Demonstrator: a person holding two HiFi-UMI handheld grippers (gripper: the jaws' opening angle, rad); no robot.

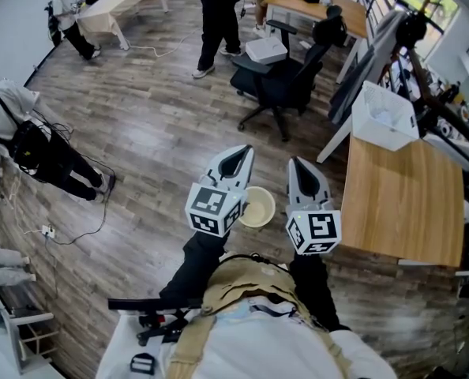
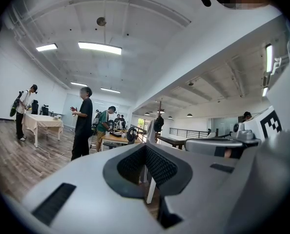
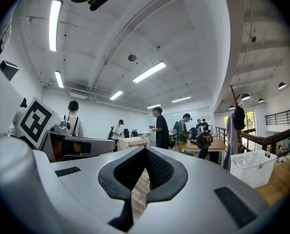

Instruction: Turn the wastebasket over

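White plastic lattice forms the wastebasket (image 1: 384, 117), which stands upright, mouth up, at the far end of the wooden desk (image 1: 400, 204), toward its left corner. The right gripper view shows it (image 3: 255, 167) off to the right, well apart from the jaws.

The left gripper (image 1: 238, 155) and the right gripper (image 1: 299, 164) are held level in front of the person, short of the desk. Both sets of jaws are together, with nothing between them.

Hazards, as judged:
- The wastebasket looks light. A push before a firm grip may slide it off the far edge.
- A grip on one rim only may flex the lattice and slip during the turn.
- Any contents will spill; the interior cannot be verified.
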